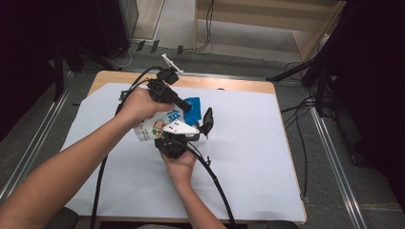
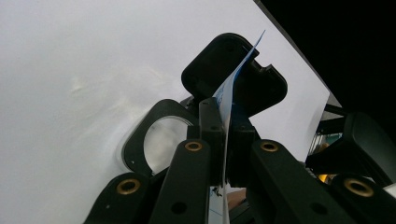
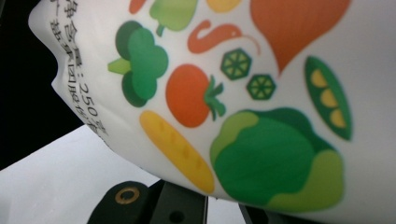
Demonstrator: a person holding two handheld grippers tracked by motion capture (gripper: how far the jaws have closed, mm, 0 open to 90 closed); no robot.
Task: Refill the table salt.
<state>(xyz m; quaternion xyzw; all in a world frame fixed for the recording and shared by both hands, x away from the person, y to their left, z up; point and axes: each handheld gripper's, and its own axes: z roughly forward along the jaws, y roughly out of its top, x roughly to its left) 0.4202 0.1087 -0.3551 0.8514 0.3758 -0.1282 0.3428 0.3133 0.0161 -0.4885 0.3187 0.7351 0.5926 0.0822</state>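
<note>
Holding a printed pouch (image 1: pixel 154 128) between both tools above the white-covered table (image 1: pixel 248 157), the person works near the table's centre. The left gripper (image 1: pixel 188 106) is clamped on the pouch's blue top edge (image 1: pixel 193 102), at about one o'clock from the pouch body; in the left gripper view the thin edge (image 2: pixel 227 100) runs pinched between the closed jaws. The right gripper (image 1: pixel 206 123) sits at the pouch's lower end, toward five o'clock; whether it is clenched or released cannot be told, its jaws being hidden under the pouch (image 3: pixel 261 93) printed with vegetables. Judgement: one tool fixes the seal while the other steadies the body, a hold suited to tearing it open.
</note>
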